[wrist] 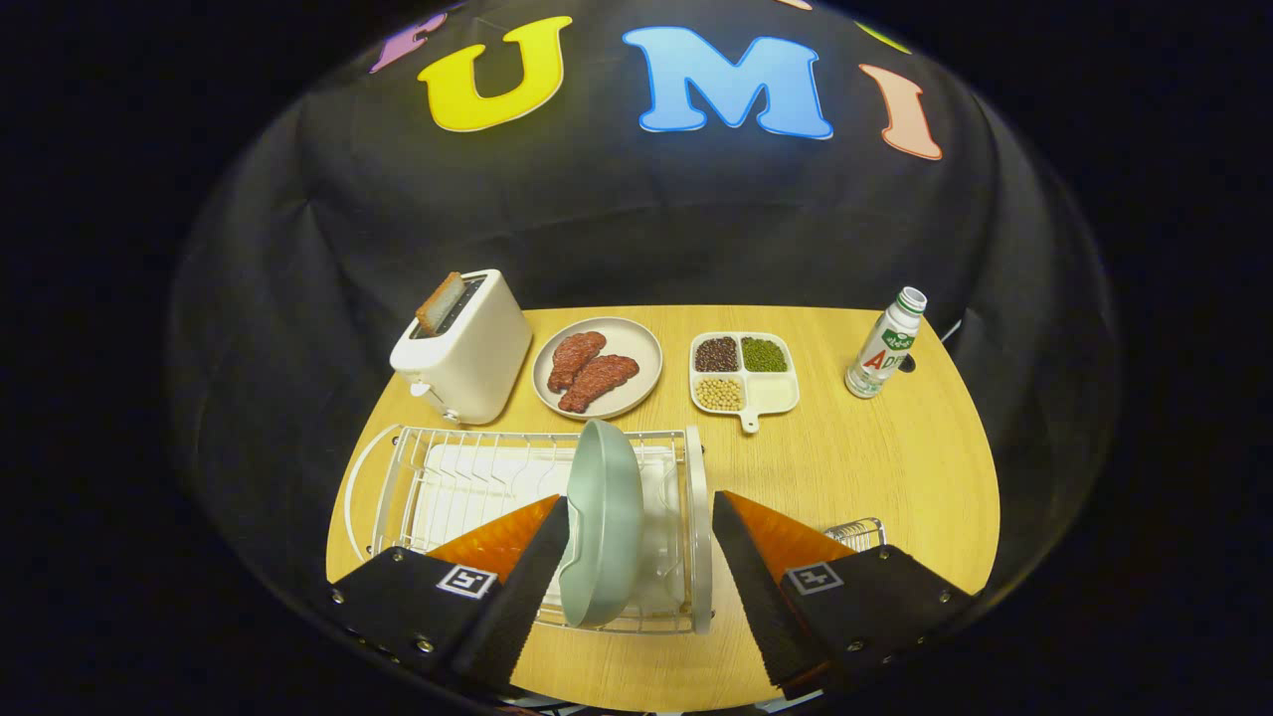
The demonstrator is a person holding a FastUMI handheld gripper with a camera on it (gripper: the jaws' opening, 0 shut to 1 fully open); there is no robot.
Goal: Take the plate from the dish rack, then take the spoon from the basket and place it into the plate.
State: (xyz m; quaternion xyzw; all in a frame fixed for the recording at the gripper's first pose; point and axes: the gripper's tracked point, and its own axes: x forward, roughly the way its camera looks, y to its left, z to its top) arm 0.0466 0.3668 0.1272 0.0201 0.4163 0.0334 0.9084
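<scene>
A pale green plate (602, 522) stands on edge in the white wire dish rack (467, 477), at the rack's right end. My gripper (641, 507) is open. The plate's rim lies between the two fingers, close against the left finger (532, 577), while the right finger (751, 577) stands apart from it, to the right of the rack's end. A corner of a small wire basket (857, 532) shows just behind the right finger; what lies in it is hidden, so no spoon can be made out.
On the round wooden table (875, 467) beyond the rack stand a white toaster (462, 353) with a slice of toast, a beige plate of meat slices (597, 368), a divided dish of beans (744, 373) and a small bottle (885, 343).
</scene>
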